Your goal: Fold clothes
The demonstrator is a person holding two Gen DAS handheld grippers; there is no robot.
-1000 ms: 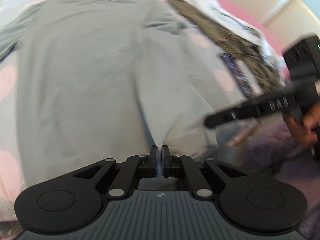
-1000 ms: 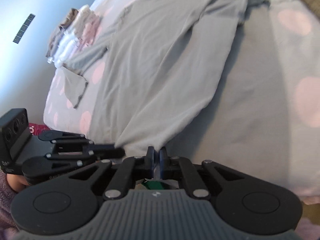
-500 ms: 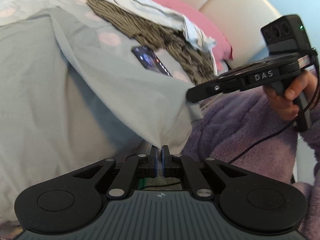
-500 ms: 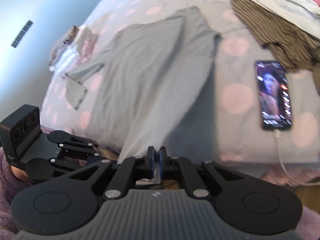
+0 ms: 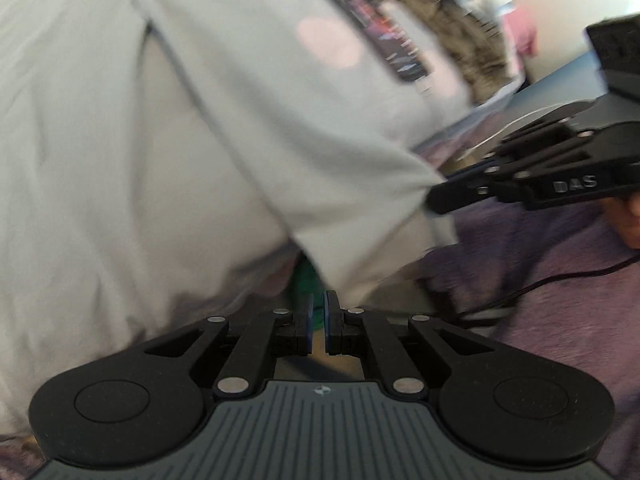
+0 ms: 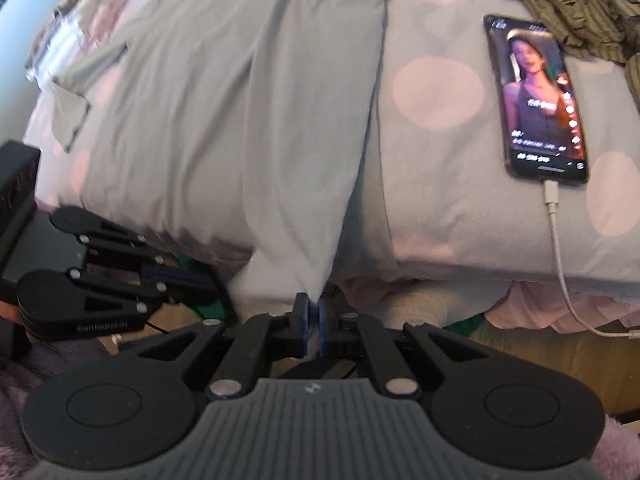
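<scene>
**Grey garment drawn to the near edge of the bed, a tool at each corner**

The grey garment (image 6: pixel 224 120) lies spread over the bed (image 6: pixel 440 208), its lower hem pulled to the bed's near edge and hanging slightly over it. The right tool (image 6: pixel 314 314) meets one hem corner: a point of cloth runs down into the narrow gap between its blue-lined fingers, and the jaws are opening, so the grip is loosening with the fabric between them. The left tool (image 5: pixel 318 322) sits below the other hem corner (image 5: pixel 340 264); its fingers are clenched almost together, yet blur hides whether cloth is pinched there. In the left view the right tool (image 5: pixel 436 200) touches the garment's edge. The bed's cover is lilac with pale pink dots. A phone (image 6: pixel 536 100) with a lit screen rests on it beside the garment, a white cable (image 6: pixel 560 248) leading off the edge. A brown ribbed garment (image 6: pixel 576 8) lies beyond the phone. Folded clothes (image 6: pixel 72 20) sit at the far left.
</scene>
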